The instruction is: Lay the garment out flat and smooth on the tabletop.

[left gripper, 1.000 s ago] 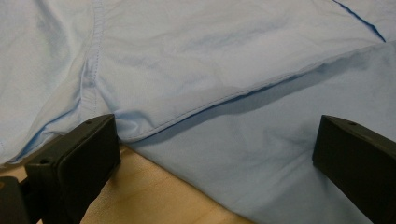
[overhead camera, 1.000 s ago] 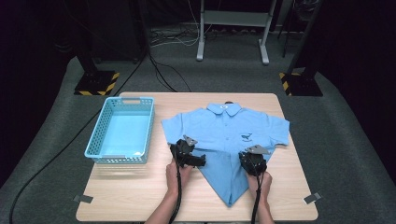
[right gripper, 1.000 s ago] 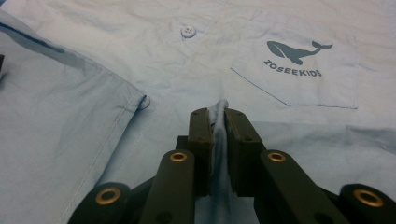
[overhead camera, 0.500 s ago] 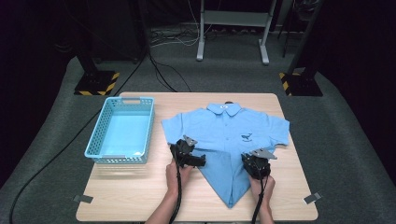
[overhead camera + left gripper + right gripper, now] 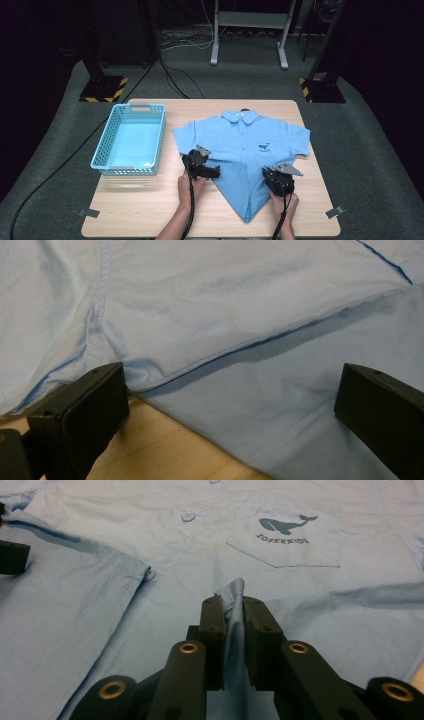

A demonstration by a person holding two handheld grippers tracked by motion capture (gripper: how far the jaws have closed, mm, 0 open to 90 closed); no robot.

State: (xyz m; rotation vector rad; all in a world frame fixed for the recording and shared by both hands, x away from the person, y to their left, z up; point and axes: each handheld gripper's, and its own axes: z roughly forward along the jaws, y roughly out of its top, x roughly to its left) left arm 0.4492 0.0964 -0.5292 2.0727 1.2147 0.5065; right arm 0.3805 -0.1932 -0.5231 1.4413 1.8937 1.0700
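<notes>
A light blue short-sleeved shirt (image 5: 245, 140) lies front up on the wooden table (image 5: 140, 210), collar at the far side. Its lower part is folded in to a point near the front edge. My left gripper (image 5: 207, 170) rests at the shirt's left folded edge. In the left gripper view its jaws stand wide open (image 5: 230, 385) around the folded hem of the shirt (image 5: 225, 300), with no pad pressing on it. My right gripper (image 5: 277, 180) sits on the shirt's lower right. It is shut (image 5: 233, 605) on a pinched ridge of the shirt's cloth (image 5: 150, 525), below the whale pocket (image 5: 285, 527).
A light blue plastic basket (image 5: 102, 145) stands on the table's left side with nothing in it. Bare wood shows along the front edge and at the left front. Beyond the table are dark floor mats, cables and a metal stand (image 5: 250, 30).
My right gripper has shifted slightly right and toward the person, with the pinched cloth in it. The left gripper has stayed where it was.
</notes>
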